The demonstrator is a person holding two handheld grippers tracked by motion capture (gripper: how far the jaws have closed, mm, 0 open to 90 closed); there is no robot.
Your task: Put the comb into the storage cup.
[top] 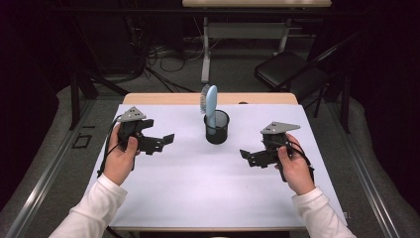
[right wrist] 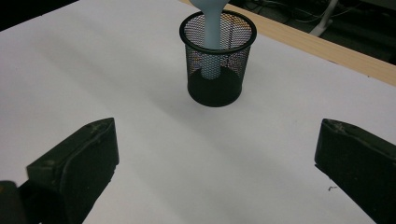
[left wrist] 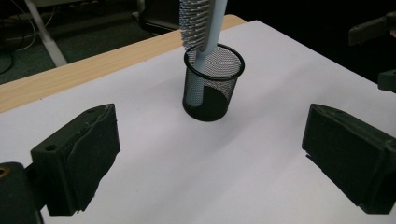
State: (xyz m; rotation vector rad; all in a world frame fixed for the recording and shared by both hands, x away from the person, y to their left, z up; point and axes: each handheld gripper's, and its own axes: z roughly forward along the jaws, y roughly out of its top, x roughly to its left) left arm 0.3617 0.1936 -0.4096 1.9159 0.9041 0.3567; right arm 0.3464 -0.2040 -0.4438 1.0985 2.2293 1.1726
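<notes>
While bristles show from the left claw point(left wrist: 210, 154), both empty claws gape toward the hairbrush point(left wrist: 201, 28).

White sheet point(top: 198, 188) over wooden table point(top: 148, 98); chair point(top: 289, 72) behind.

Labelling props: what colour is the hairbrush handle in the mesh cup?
Light blue hairbrush, standing in the black mesh cup; clearest in the left gripper view.

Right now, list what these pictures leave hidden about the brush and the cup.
- Brush top: cut off by the upper edge in the left gripper view and the right gripper view.
- Brush handle's lower end: veiled by the mesh of the cup in all three views.
- Bristles: too small in the high view to make out singly.
</notes>
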